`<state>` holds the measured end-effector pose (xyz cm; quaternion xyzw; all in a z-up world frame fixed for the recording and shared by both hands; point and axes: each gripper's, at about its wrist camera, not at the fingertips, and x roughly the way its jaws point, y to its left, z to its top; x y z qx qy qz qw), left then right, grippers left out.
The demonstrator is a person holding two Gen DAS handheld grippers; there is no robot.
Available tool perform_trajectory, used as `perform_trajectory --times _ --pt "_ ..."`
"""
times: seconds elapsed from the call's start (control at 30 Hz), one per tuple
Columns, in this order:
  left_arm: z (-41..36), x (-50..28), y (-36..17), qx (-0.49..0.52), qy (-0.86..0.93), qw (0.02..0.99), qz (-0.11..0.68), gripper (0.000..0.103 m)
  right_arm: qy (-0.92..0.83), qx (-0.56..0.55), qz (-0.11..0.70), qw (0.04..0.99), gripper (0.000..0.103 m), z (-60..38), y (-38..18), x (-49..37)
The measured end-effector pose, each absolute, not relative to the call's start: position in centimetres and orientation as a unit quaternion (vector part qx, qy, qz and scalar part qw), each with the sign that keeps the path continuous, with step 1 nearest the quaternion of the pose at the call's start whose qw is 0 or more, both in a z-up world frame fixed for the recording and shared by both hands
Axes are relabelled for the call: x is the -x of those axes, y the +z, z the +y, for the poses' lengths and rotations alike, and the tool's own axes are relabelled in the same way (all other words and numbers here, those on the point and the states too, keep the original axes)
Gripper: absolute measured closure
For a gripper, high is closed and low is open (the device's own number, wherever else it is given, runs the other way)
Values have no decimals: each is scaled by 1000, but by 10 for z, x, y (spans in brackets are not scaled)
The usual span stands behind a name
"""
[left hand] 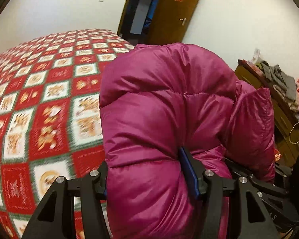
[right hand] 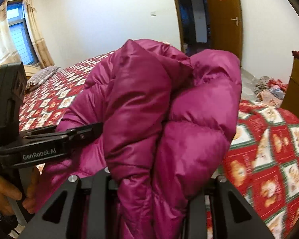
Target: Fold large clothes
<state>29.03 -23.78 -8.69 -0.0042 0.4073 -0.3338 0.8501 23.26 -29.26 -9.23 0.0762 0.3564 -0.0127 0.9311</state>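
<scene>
We have the magenta down jacket (left hand: pixel 169 109) bunched and lifted off the bed (left hand: pixel 39 103), filling the centre of both frames. The left gripper (left hand: pixel 151 181) has its fingers clenched on a thick puffy fold; the right gripper (right hand: pixel 161 183) grips another bundle the same way. We judge we should spread the two grips apart to draw one edge taut, then lower it flat. The open quilt at the left of the left wrist frame gives room; the cluttered cabinet (left hand: pixel 273 107) at right is best avoided.
</scene>
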Motion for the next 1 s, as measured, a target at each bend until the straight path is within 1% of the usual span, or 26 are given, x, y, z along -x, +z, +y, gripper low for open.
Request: perform_trajectory --times 0.37,0.53,0.7,0.77,0.87,0.9,0.93,1.0 --pt "-305 -312 -101 -29 -308 850 427 44 -14 -78 388 918 71 -341 -108 -266" --pt "-322 -326 -122 -42 -283 847 449 44 -3 -81 413 907 71 -361 -126 -278" --pt "-332 -334 -133 -48 -261 852 450 44 6 -94 427 899 70 -372 -137 -290" --pt "-336 -335 -137 -47 -248 855 453 42 10 -107 429 897 69 -379 -143 -293" --pt "-342 -330 -142 -55 -233 864 442 38 18 -143 428 892 64 -395 -150 -290" --pt "-343 -328 -142 -61 -231 868 435 38 17 -154 427 891 59 -399 -151 -288" --pt "-342 -327 -143 -63 -230 870 431 36 12 -162 427 889 48 -402 -151 -286" --pt "-340 -327 -143 -63 -231 872 428 34 0 -171 422 890 46 -406 -148 -278"
